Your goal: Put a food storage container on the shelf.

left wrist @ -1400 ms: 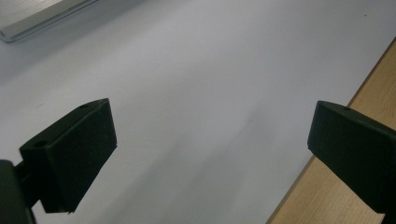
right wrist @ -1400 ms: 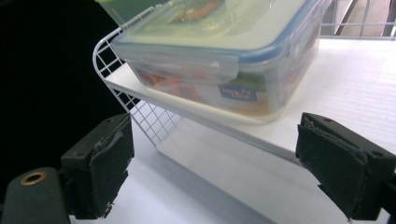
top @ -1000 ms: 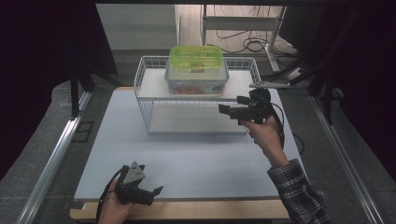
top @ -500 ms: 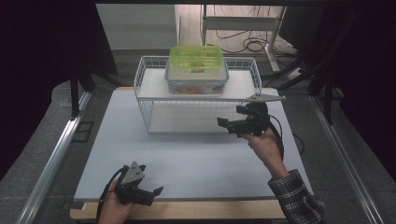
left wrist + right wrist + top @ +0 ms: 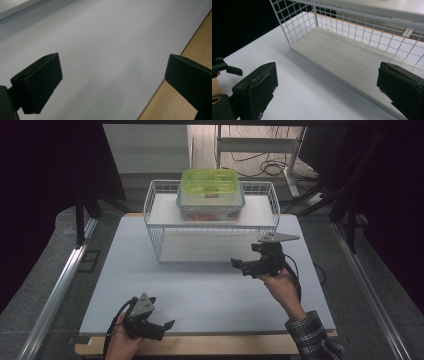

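1. A white wire rack point(image 5: 212, 227) stands on the far half of a white table top point(image 5: 200, 290). Every place below is told from this rack.

2. The rack has two white shelves, one up high and one down low.

3. A clear box with a green lid point(image 5: 210, 194) sits on the high shelf, near the middle. Something red and orange shows inside it, but it is too small to tell what.

4. The low shelf point(image 5: 352, 60) is bare and flat.

5. The right gripper point(image 5: 245, 266) is held in the air just in front of the rack, near its right front corner. Its tips point left, along the front of the rack.

6. Its jaws are wide apart and have just been opening. Nothing is between them. In the right gripper view the low shelf and the wire wall lie past the two black jaws.

7. A hand in a checked sleeve point(image 5: 312, 335) holds this gripper from below.

8. The left gripper point(image 5: 162, 326) is well away from the rack, down at the near edge of the table top, on the left side.

9. Its jaws are wide apart too, and they hold nothing. In the left gripper view, white table top and a strip of wooden edge point(image 5: 180, 100) lie between them.

10. A black cable trails from each gripper.
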